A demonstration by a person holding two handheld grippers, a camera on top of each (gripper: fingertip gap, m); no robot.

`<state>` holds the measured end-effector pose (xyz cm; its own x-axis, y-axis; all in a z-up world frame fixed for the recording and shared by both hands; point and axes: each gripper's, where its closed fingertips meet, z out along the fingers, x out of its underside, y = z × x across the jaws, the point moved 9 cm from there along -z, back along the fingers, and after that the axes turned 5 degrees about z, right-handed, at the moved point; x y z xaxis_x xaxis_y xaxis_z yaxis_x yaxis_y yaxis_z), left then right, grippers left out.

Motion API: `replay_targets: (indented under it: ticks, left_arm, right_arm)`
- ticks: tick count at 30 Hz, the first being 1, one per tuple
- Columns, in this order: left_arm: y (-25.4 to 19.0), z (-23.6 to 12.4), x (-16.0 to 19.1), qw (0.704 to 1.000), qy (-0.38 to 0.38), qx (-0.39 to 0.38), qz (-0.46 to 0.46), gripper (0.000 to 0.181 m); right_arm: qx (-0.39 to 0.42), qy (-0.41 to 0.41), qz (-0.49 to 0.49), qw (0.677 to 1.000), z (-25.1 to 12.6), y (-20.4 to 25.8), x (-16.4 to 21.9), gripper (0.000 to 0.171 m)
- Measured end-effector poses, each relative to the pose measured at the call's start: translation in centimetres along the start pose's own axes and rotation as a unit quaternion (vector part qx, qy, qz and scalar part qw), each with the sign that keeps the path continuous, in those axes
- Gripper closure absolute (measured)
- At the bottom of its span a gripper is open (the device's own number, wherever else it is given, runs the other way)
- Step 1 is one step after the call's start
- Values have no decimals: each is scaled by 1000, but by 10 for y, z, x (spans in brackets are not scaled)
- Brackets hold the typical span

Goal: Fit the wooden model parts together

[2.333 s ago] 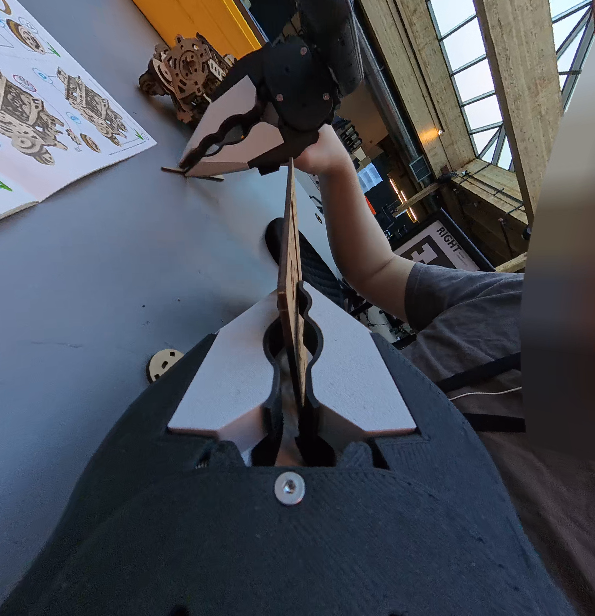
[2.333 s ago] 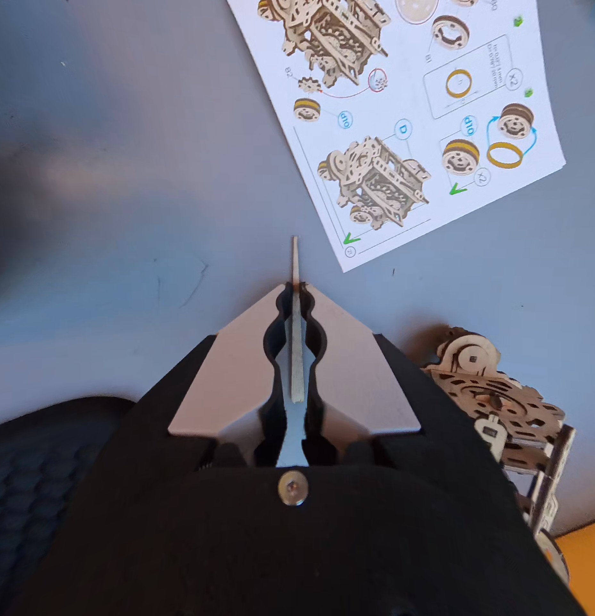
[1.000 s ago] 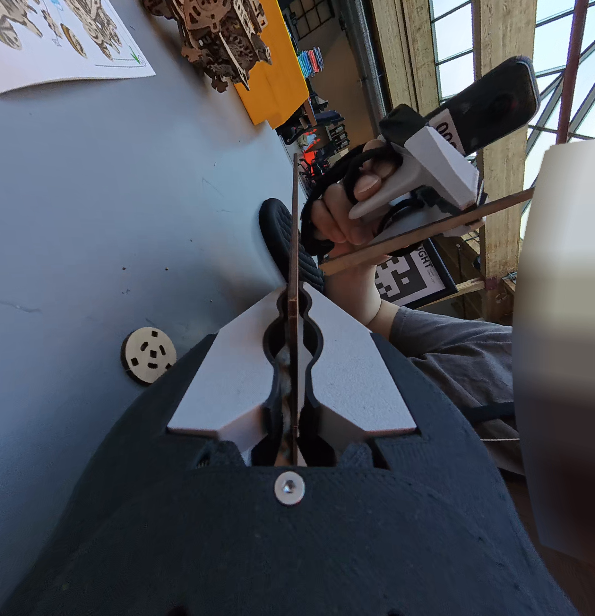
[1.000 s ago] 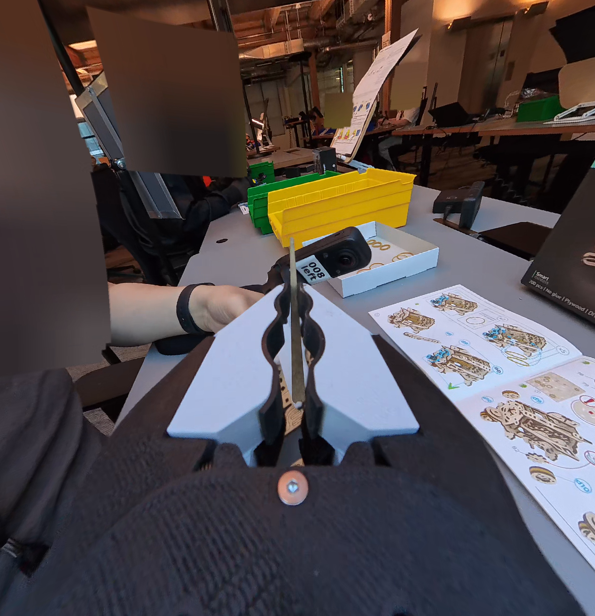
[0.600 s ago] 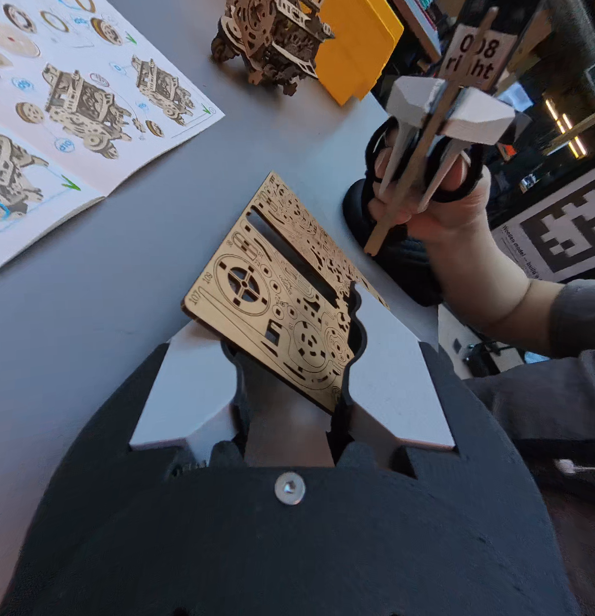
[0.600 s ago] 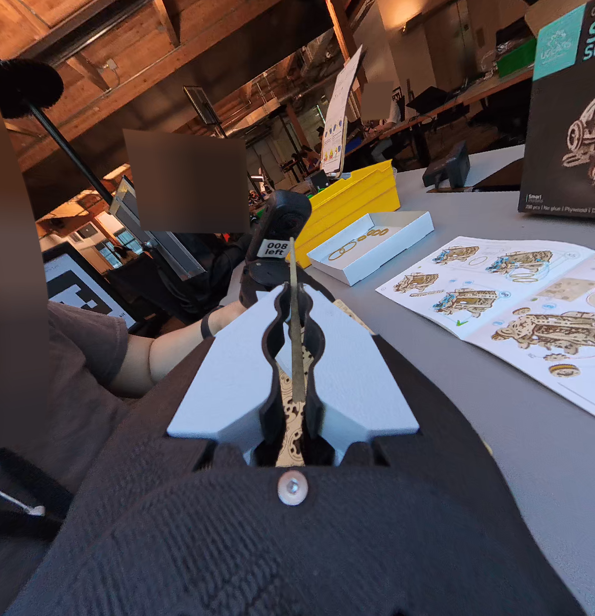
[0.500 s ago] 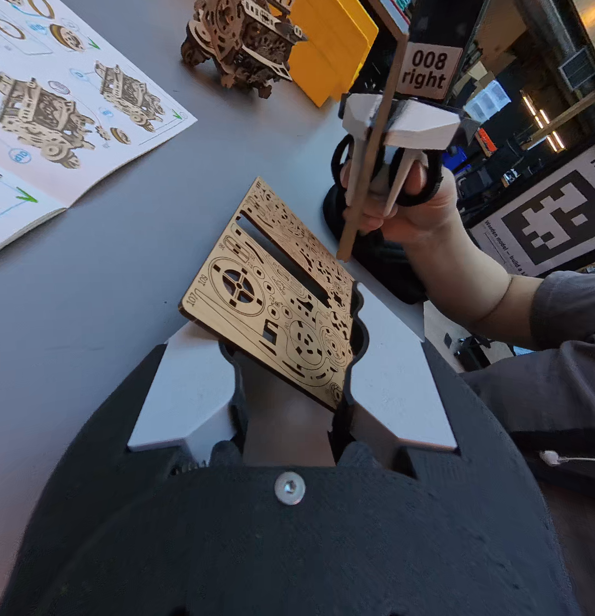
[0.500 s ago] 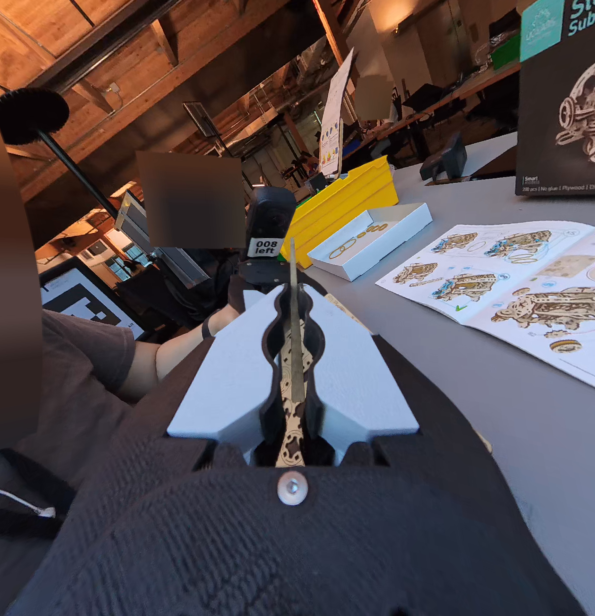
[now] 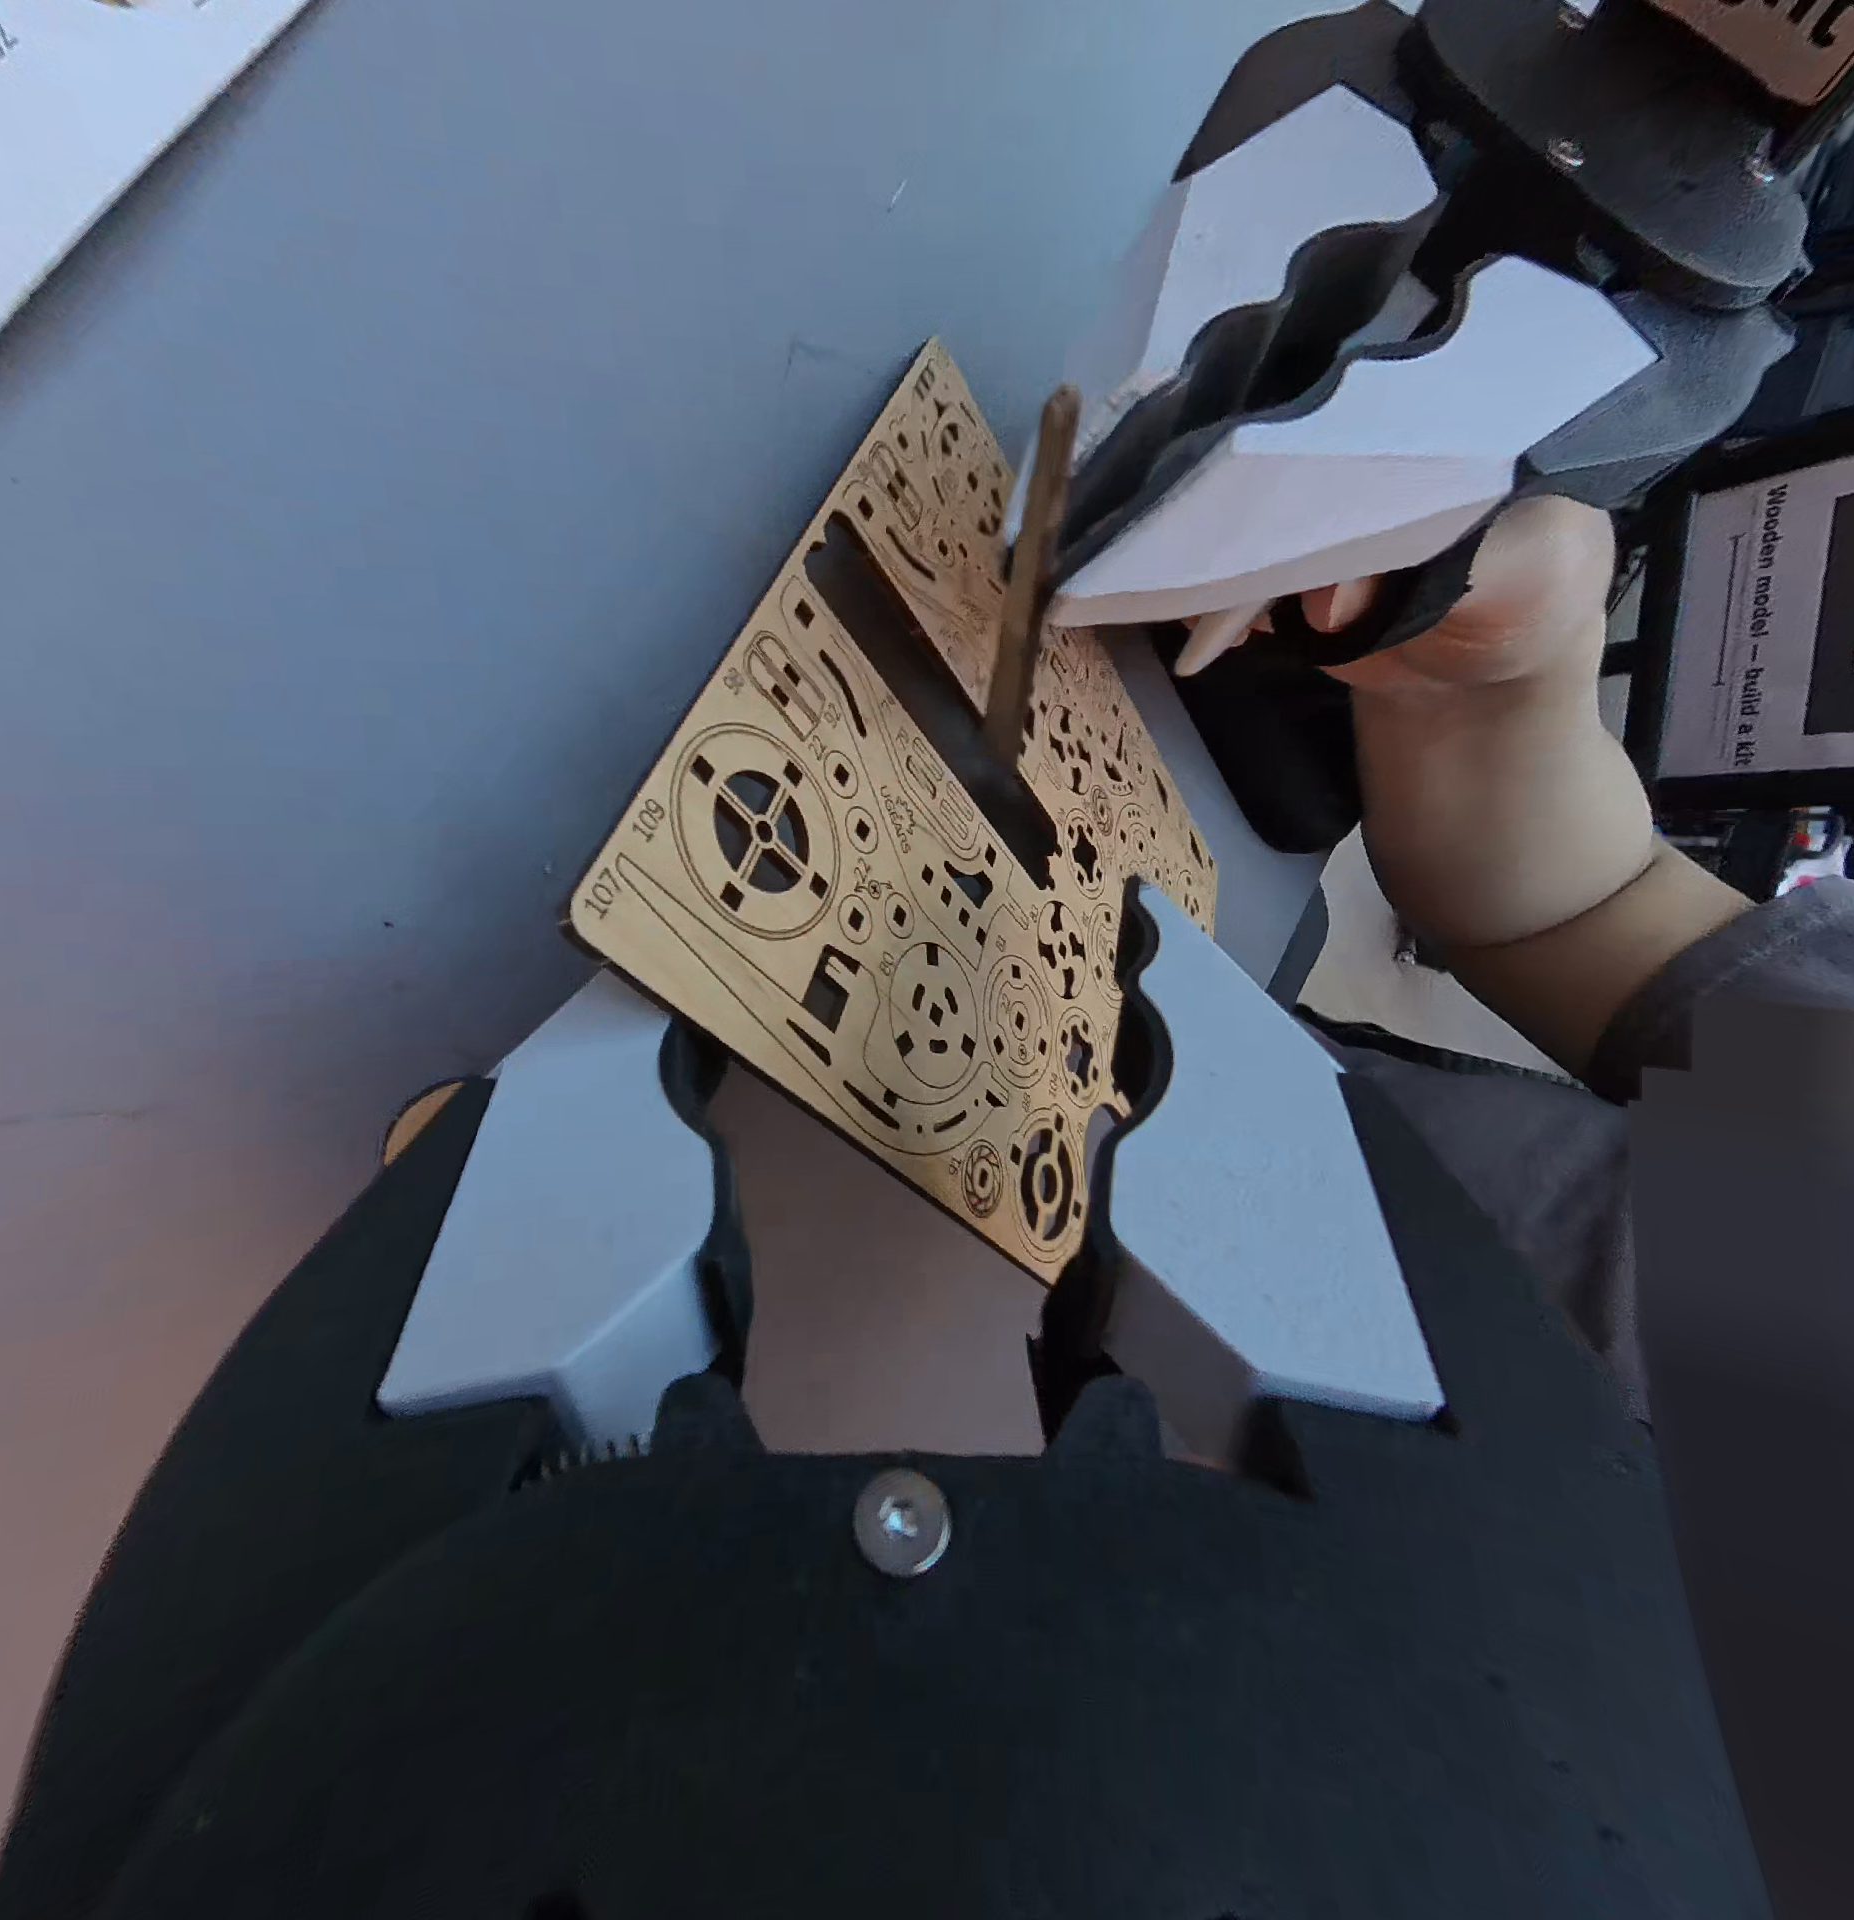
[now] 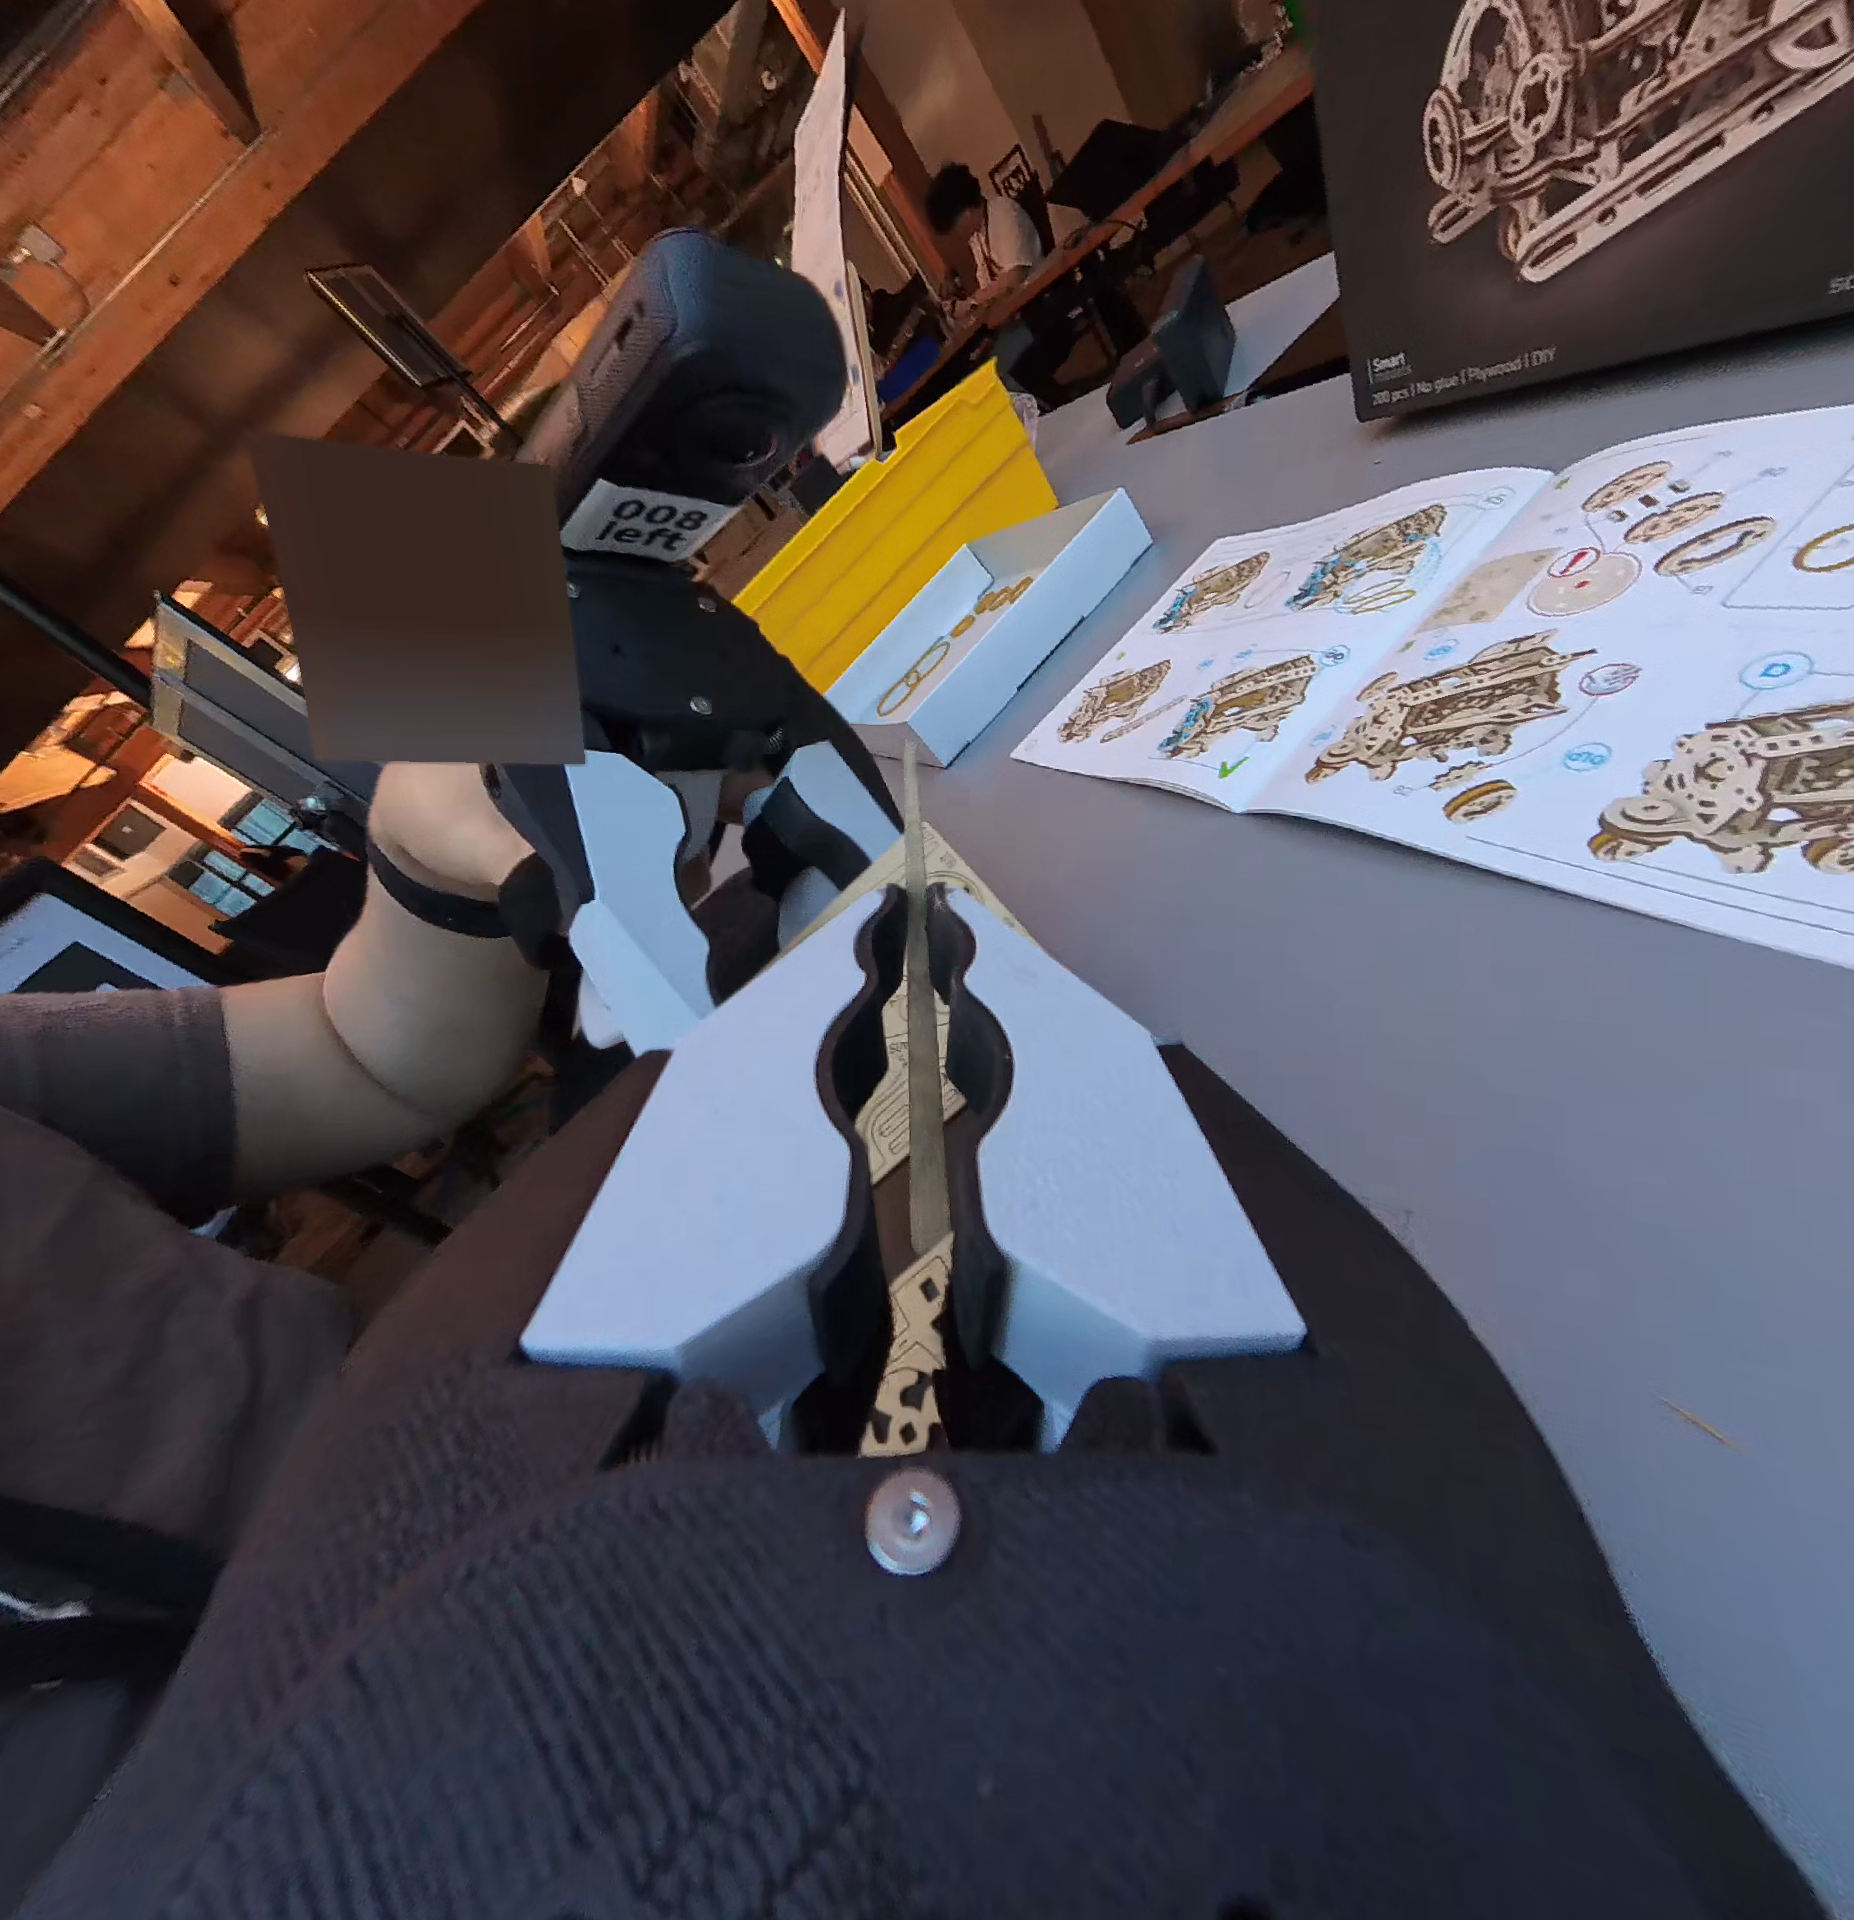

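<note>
1. My left gripper (image 9: 923, 1049) stands apart, its fingers spread wide. The laser-cut wooden sheet (image 9: 881, 862) lies slanted across the gap, one edge against the right-hand finger and a corner over the left one. It seems propped rather than pinched.
2. My right gripper (image 10: 918, 997) is clamped on a thin wooden strip (image 10: 923, 1049), seen edge-on. In the left wrist view the strip's tip reaches into the long slot in the sheet.
3. Risk: with nothing clamping the sheet, a push from the strip could tip it or slide it off onto the grey table (image 9: 383, 520).
4. Risk: the strip meets the slot at a slant; forcing it could jam it or snap the thin ply.
5. Risk: the strip could swivel in my right grip.
</note>
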<state>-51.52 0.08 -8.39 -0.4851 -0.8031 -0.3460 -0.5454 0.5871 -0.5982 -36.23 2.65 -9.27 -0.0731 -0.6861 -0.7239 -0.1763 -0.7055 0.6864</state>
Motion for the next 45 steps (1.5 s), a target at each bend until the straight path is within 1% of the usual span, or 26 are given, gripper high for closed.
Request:
replay_targets:
  ticks: [2,4,5,6,8,10,13,14,15,16,17,18,19,20,22,23,26,29,32,35,37,38,39,42,43,45]
  left_arm:
    - [3,-2,-5,1000,22,-13,-15,107]
    - [7,0,-2,997,60,-38,-31,106]
    - [8,2,2,994,88,-54,-34,109]
    - [8,4,5,991,105,-71,-32,118]
    - [5,5,9,989,120,-85,-29,114]
    - [2,3,9,988,122,-96,-23,110]
    - [1,-12,10,987,85,-134,6,108]
    - [-2,-19,10,990,52,-127,24,110]
    - [-7,-25,11,994,6,-97,44,114]
    - [-14,-30,11,995,-48,-43,70,113]
    - [-22,-34,12,989,-104,22,102,113]
    - [-27,-36,15,977,-152,80,129,115]
    - [-28,-37,17,963,-191,123,144,116]
    - [-27,-36,18,951,-220,155,150,120]
    - [-31,-33,20,930,-249,215,166,134]
    - [-33,-30,21,925,-253,224,175,138]
    - [-39,-19,21,924,-251,201,208,152]
    - [-44,-12,19,917,-268,195,220,174]
    - [-42,-8,18,918,-273,198,210,175]
    - [-41,-7,22,924,-249,205,204,175]
    - [-42,-8,25,929,-236,195,210,175]
    - [-43,-9,25,931,-228,188,213,175]
    - [-43,-9,26,934,-219,182,219,175]
    - [-45,-5,30,941,-178,156,244,175]
    - [-46,-3,31,942,-163,149,252,175]
    - [-48,1,34,942,-142,147,265,175]
  right_arm:
    - [-2,-1,4,1000,-2,0,-1,169]
    - [-2,2,1,1000,-1,0,0,169]
    - [-1,6,0,1000,0,1,0,169]
    - [-1,8,-4,1000,1,1,1,169]
    - [-4,11,-10,1000,1,3,2,169]
    - [-12,6,-13,1000,1,5,2,169]
    - [-63,-26,8,998,1,13,0,169]
    - [-89,-41,18,995,0,18,-1,169]
    - [-113,-53,30,992,0,23,-2,169]
    - [-134,-62,42,988,0,28,-3,169]
    - [-154,-73,49,984,1,34,-4,169]
    - [-166,-80,54,981,2,38,-5,169]
    - [-175,-85,59,979,2,42,-6,169]
    - [-183,-90,62,977,3,45,-8,169]
    - [-194,-98,69,974,3,49,-11,170]
    - [-200,-101,71,972,3,50,-11,169]
    - [-209,-117,80,968,-2,51,-13,169]
    - [-201,-124,80,968,-7,49,-11,169]
    - [-204,-125,83,967,-12,48,-10,167]
    - [-202,-80,51,975,-18,48,-9,164]
    - [-169,-14,6,986,-20,46,-8,131]
    - [-164,27,-24,986,-20,47,-6,128]
    - [-173,65,-48,982,-20,50,-5,128]
    - [-176,144,-119,967,-16,56,-3,127]
    - [-175,167,-147,959,-15,58,-2,130]
    - [-181,212,-201,939,-14,61,1,147]
